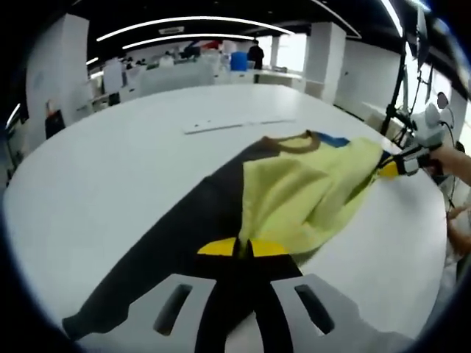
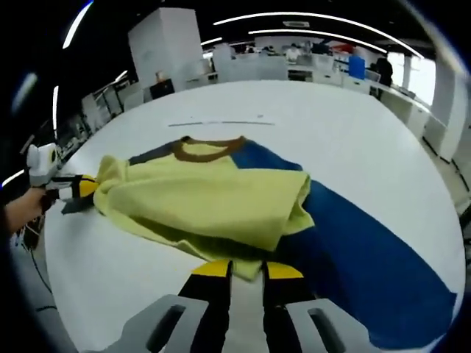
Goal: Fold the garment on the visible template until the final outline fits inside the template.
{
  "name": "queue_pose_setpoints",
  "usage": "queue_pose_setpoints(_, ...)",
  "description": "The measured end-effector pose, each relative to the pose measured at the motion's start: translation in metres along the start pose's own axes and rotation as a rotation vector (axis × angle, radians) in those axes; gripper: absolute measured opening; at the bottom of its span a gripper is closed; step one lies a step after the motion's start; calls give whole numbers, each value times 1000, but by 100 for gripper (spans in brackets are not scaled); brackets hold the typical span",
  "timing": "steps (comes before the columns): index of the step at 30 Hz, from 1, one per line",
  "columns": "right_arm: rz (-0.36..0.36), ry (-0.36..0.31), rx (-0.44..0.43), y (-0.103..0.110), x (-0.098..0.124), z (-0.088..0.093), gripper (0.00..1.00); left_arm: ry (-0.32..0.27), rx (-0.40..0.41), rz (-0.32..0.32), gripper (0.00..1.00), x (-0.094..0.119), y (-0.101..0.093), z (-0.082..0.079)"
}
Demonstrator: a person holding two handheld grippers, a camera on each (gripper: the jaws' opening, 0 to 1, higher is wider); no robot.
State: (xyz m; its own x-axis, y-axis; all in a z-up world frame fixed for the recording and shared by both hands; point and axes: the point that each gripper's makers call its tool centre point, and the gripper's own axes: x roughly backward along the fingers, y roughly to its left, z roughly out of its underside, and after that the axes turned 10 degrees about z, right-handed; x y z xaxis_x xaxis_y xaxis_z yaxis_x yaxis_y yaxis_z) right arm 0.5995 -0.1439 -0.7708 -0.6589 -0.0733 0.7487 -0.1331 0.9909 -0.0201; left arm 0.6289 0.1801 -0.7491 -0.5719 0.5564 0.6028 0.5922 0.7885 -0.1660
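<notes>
A garment lies on the white round table (image 1: 110, 184), with a yellow body (image 1: 302, 195), a brown collar (image 1: 298, 143), a black part (image 1: 169, 250) and a blue part (image 2: 368, 250). Its yellow layer (image 2: 213, 198) is lifted and bunched over the rest. My left gripper (image 1: 243, 248) is shut on the yellow hem at the near edge. From the right, my right gripper (image 1: 397, 165) pinches the far yellow corner. In the right gripper view my right gripper (image 2: 246, 270) is shut on the yellow edge, and the left gripper (image 2: 77, 187) holds the corner at the left.
A thin grey strip (image 1: 228, 126) lies on the table beyond the collar (image 2: 210, 147). A hand (image 2: 18, 206) holds the left gripper near the table (image 2: 353, 125) edge. Desks, white pillars and a standing person (image 1: 255, 53) fill the room behind.
</notes>
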Motion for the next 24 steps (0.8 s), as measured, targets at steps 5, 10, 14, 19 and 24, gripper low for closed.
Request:
queue_pose_setpoints(5,27,-5,-1,-5,-1,0,1,-4,6,-4,1,2,1,1)
queue_pose_setpoints(10,6,-34,49,-2,-2,-3,0,-2,7,-5,1,6,-1,0)
queue_pose_setpoints(14,-16,-57,60,-1,6,-7,0,-16,9,-7,1,12,-1,-3)
queue_pose_setpoints(19,-53,-93,116,2,19,-11,0,-41,34,5,1,23,-10,-7)
queue_pose_setpoints(24,-72,-109,109,3,33,-12,0,-63,57,35,1,33,-20,-11)
